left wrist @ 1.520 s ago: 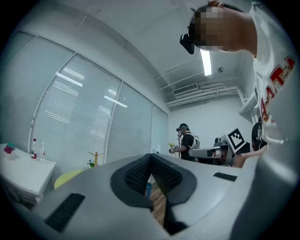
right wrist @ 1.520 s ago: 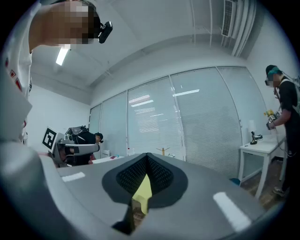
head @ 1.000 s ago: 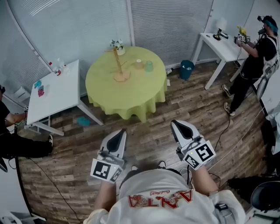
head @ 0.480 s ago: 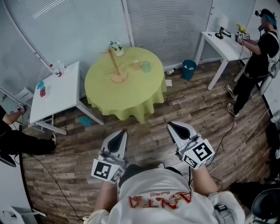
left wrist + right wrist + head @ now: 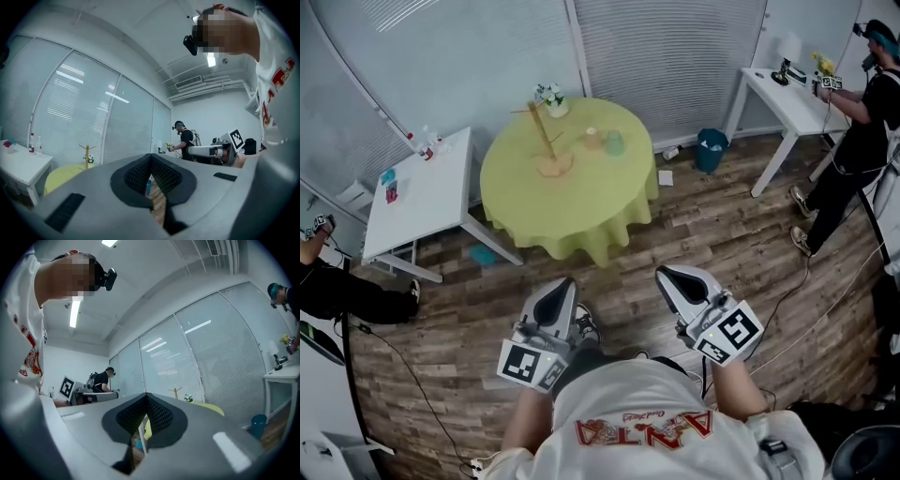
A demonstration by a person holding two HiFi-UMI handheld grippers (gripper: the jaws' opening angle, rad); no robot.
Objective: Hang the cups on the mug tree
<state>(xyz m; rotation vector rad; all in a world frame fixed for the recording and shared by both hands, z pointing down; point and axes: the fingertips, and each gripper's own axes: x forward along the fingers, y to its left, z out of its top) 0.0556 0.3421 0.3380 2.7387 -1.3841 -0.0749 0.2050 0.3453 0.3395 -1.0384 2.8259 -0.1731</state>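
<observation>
While the left gripper and right gripper are hovering clenched and empty, well apart from the mug tree, a tan cup and a green cup are sitting beside it on the worktop; the approach is seemingly pending, calling for opened jaws.

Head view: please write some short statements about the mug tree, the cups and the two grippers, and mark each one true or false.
1. The mug tree stands on the round table with the yellow-green cloth. True.
2. One cup hangs on the mug tree. False: the tan cup and the green cup both stand on the table beside it.
3. The right gripper holds a cup. False: its jaws are shut on nothing.
4. The left gripper is shut and empty. True.
5. The blue bin stands on a white table. False: it stands on the wooden floor.
</observation>
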